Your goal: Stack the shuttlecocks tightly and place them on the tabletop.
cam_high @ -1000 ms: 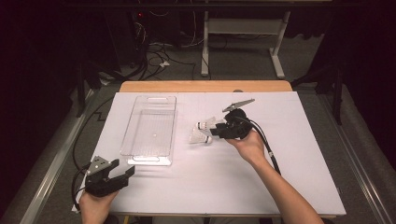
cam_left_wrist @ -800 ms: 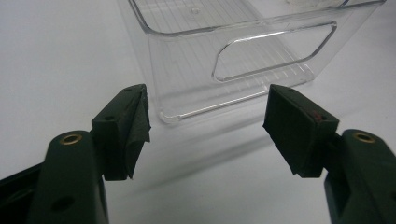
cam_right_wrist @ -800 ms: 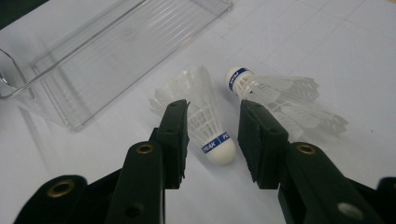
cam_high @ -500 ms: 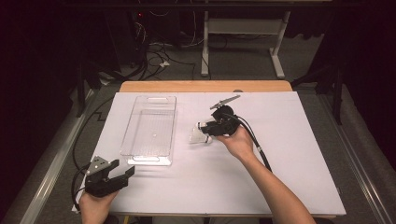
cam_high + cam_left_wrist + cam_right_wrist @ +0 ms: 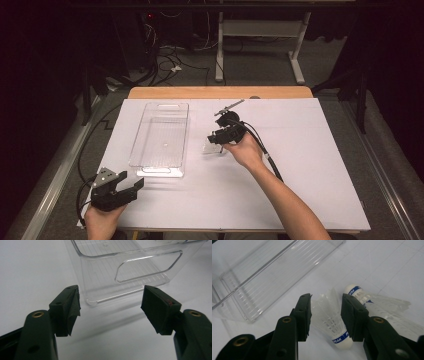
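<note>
At the near left corner of the bench, the left hand-held gripper lies low over the white sheet with its jaws spread wide and nothing between them; just ahead of it stands the short end wall of the clear plastic bin with its cut-out handle. Nothing stands between that gripper and the bin's near end. The bin sits left of the bench's middle, its long side running toward the far edge, and its ribbed floor looks bare.

Right of the bin, near the middle of the bench, the right hand-held gripper points toward the bin's long wall. Its jaws have just been opening a little, and a white shuttlecock stands between them, its feather skirt brushing both pads; whether the pads still press on it cannot be told. A second shuttlecock lies on its side just beyond the right jaw, close to the first.

A white sheet covers the bench, leaving a wooden strip along the far edge. Behind it, cables lie on a dark floor by a white frame.
</note>
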Action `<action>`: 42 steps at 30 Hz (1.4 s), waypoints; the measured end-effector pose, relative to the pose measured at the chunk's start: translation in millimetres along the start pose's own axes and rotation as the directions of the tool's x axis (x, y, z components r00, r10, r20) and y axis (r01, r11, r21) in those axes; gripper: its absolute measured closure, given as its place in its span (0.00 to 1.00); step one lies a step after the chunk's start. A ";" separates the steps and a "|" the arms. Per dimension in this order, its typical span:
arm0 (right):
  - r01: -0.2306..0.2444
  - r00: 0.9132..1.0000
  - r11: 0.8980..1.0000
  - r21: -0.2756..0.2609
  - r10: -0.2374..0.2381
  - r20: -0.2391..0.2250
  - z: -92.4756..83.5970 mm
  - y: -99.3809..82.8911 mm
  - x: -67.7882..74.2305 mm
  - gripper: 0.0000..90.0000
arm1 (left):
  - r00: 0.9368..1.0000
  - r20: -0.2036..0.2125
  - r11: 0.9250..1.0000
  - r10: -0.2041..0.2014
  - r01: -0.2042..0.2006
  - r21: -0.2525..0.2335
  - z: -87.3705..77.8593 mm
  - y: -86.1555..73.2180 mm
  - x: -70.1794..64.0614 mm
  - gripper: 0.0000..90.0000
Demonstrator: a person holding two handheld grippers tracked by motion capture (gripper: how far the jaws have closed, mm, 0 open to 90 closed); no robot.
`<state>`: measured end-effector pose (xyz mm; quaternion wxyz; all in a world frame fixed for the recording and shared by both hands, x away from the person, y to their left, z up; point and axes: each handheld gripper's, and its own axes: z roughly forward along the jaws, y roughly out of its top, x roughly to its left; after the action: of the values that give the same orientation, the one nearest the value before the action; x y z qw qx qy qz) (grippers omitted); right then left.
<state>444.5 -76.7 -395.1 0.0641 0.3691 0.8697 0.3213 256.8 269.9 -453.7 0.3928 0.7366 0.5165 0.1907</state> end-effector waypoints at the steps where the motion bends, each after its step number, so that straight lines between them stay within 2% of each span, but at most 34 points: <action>1: -0.003 1.000 1.000 0.002 0.003 0.000 0.8 0.8 0.9 0.67 | 1.000 0.000 1.000 -0.002 0.002 -0.001 -0.2 -0.2 0.4 0.36; 9: -0.013 1.000 0.999 0.036 0.012 0.022 11.2 9.0 5.1 0.64 | 1.000 -0.001 1.000 -0.005 0.005 0.002 0.2 -0.1 1.5 0.36; 17: 0.000 0.999 0.998 0.069 -0.003 0.037 19.6 17.0 8.9 0.62 | 1.000 -0.002 1.000 -0.008 0.008 0.002 0.3 -0.1 1.8 0.36; 23: -0.035 0.998 0.995 0.097 0.031 0.047 25.8 17.2 8.1 0.62 | 1.000 -0.001 1.000 -0.007 0.007 0.003 0.3 -0.1 1.9 0.36; 24: -0.021 0.999 0.996 0.090 0.017 0.044 27.0 17.0 6.6 0.62 | 1.000 -0.001 1.000 -0.007 0.007 0.003 0.4 -0.1 1.8 0.36; 26: -0.040 0.998 0.995 0.096 0.036 0.046 27.3 16.9 7.4 0.62 | 1.000 -0.001 1.000 -0.007 0.007 0.003 0.5 -0.1 1.7 0.36; 29: -0.037 0.998 0.994 0.107 0.032 0.047 28.8 16.8 7.1 0.63 | 1.000 -0.001 1.000 -0.007 0.007 0.003 0.6 -0.1 1.5 0.36; 30: -0.029 0.999 0.994 0.108 0.024 0.047 29.6 16.6 6.7 0.64 | 1.000 -0.001 1.000 -0.007 0.007 0.003 0.7 -0.1 1.5 0.36; 32: -0.046 0.998 0.993 0.109 0.041 0.047 30.5 16.3 7.9 0.65 | 1.000 -0.002 1.000 -0.005 0.005 0.005 0.5 0.0 1.6 0.36; 35: -0.035 0.998 0.991 0.127 0.029 0.049 31.4 16.2 8.1 0.69 | 1.000 -0.001 1.000 -0.009 0.009 0.003 0.6 -0.1 1.6 0.36; 36: -0.045 0.998 0.990 0.135 0.038 0.054 31.8 16.0 9.2 0.71 | 1.000 -0.001 1.000 -0.008 0.008 0.003 0.6 -0.1 1.6 0.36; 42: -0.021 0.998 0.987 0.159 0.011 0.060 31.5 15.6 12.0 0.81 | 1.000 0.000 1.000 -0.008 0.008 0.004 0.6 -0.1 1.6 0.36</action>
<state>456.2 -44.3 -408.9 0.0575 0.3893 0.8874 0.2400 257.7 271.1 -454.3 0.3921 0.7353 0.5198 0.1883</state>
